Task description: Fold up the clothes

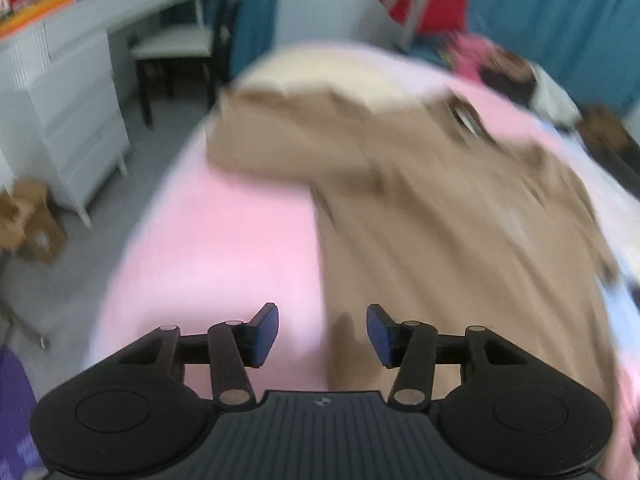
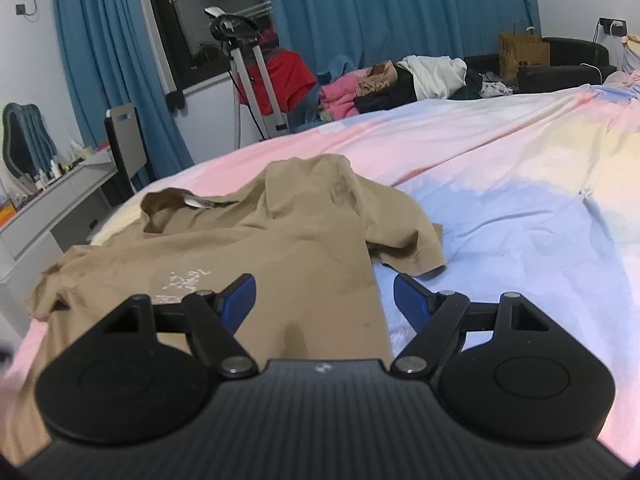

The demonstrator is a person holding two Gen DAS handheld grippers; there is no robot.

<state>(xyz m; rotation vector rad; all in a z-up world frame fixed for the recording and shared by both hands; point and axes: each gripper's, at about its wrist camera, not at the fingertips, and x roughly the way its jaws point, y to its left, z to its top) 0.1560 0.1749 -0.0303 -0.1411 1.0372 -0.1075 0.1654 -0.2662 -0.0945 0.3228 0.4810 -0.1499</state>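
Shirt [image 2: 256,240], tan, bears unreadable white print; left tool [image 1: 322,334] and right tool [image 2: 324,300] gape empty.

Tan short-sleeved cotton T-shirt [image 2: 256,240] lies spread front up on pastel pink-blue bedsheet [image 2: 500,184], unfolded, rumpled. White print on chest, white label in collar. One sleeve bunched and creased, the other flat near bed edge.

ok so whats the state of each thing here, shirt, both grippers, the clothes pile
tan t-shirt: spread on the bed, unfolded, one sleeve rumpled
left gripper: open, nothing between the pads
right gripper: open wide, holding nothing, over the shirt's edge
clothes pile: heaped unfolded at the bed's far edge
bedsheet: wrinkled
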